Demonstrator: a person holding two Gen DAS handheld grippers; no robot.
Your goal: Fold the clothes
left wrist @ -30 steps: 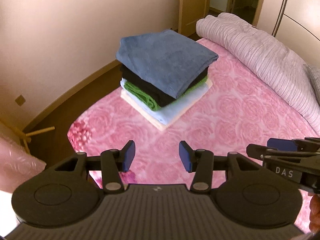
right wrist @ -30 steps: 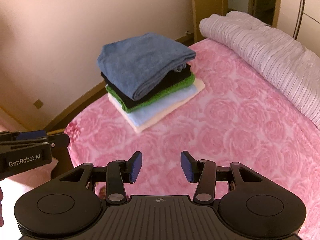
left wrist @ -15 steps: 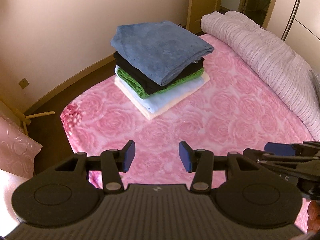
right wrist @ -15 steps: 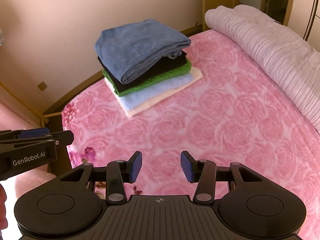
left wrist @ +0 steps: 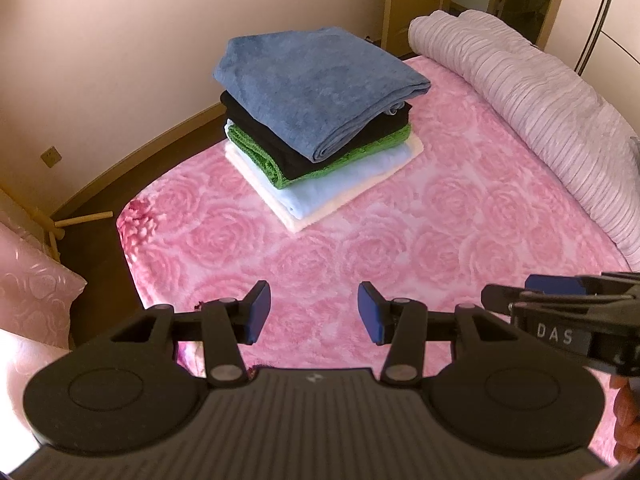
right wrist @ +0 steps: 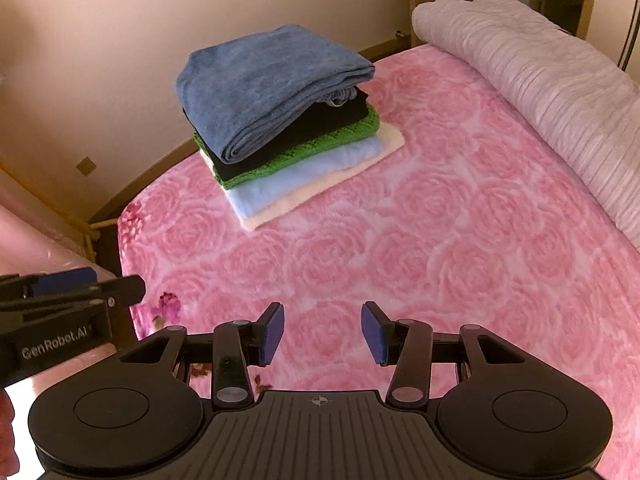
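A stack of folded clothes (left wrist: 320, 120) (right wrist: 280, 120) sits near the far corner of the bed: a blue piece (left wrist: 316, 80) on top, then black, green, light blue and cream layers. My left gripper (left wrist: 313, 313) hovers open over the pink bedspread (left wrist: 360, 248), well short of the stack, with nothing between its blue pads. Over the same spread my right gripper (right wrist: 322, 334) is also open and empty. Each gripper shows at the edge of the other's view: the right gripper (left wrist: 560, 320) and the left gripper (right wrist: 64, 308).
A rolled pale pink quilt (left wrist: 540, 112) (right wrist: 540, 80) lies along the right side of the bed. The bed's left edge drops to a dark floor by a beige wall (left wrist: 100, 40). A pink pillow (left wrist: 32, 292) lies at the lower left.
Both grippers have moved back and down from the stack, so more bedspread shows between them. Both stay open, and the stack has not moved.
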